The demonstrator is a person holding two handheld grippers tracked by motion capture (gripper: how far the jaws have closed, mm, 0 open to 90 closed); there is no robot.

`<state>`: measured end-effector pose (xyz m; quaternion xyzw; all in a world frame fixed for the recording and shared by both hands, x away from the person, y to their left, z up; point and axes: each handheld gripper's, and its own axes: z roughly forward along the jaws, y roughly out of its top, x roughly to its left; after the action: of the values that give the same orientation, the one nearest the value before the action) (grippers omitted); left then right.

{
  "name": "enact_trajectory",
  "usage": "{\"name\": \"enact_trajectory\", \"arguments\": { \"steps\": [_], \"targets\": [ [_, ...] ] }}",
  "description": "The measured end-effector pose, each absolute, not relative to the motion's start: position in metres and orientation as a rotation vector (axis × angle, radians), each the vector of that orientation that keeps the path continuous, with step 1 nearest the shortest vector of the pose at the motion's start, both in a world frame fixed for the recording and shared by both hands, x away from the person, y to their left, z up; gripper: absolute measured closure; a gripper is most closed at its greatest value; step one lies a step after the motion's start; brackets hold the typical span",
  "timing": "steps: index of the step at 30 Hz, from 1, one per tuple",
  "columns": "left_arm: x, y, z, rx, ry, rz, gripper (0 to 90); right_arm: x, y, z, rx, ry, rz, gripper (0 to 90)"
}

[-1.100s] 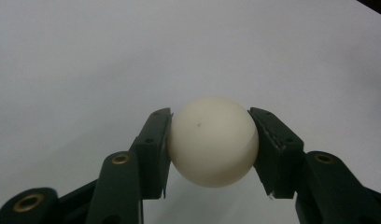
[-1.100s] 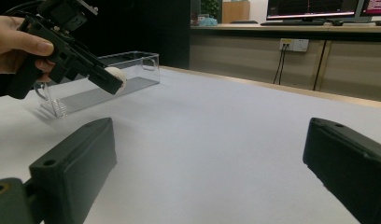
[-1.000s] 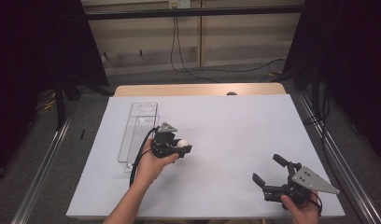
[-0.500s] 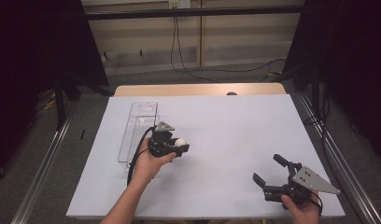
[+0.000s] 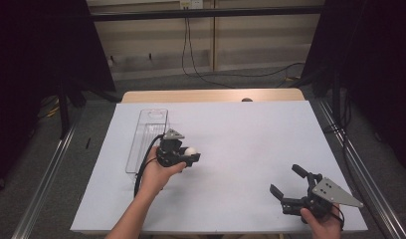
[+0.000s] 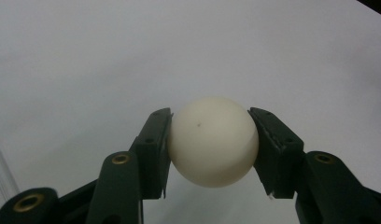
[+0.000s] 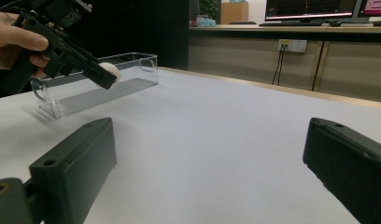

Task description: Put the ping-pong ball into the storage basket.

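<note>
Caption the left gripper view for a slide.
Left gripper clamps a white ball between its black jaws above the white table.

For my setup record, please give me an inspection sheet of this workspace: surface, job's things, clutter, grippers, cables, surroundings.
Surface: white sheet covers the table; a wooden edge shows at the far side.
Job's things: white ball held in the left gripper; clear plastic tray lies at the left of the sheet, with nothing in it that I can see.
Clutter: nothing seen.
Grippers: left gripper shut on the white ball, raised above the sheet beside the tray; right gripper open, nothing between its jaws, near the front right corner.
Cables: a black cable trails from the left gripper; more cables lie on the floor behind the table.
Surroundings: black curtains on both sides, monitors on a desk.
</note>
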<state>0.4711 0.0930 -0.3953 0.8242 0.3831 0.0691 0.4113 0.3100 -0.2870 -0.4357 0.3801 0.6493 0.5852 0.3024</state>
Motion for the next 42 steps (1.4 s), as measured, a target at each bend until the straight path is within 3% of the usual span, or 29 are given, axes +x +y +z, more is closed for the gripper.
{"name": "enact_trajectory", "arguments": {
  "steps": [32, 42],
  "targets": [
    [0.475, 0.106, -0.386, 2.111, 0.948, 0.194, 51.1, 0.31, -0.286, -0.436, 1.002, 1.723, 1.551, 2.2],
    [0.474, 0.107, -0.385, 2.047, 0.988, 0.196, 51.1, 0.31, -0.286, -0.436, 1.003, 1.723, 1.552, 2.2]
  ]
}}
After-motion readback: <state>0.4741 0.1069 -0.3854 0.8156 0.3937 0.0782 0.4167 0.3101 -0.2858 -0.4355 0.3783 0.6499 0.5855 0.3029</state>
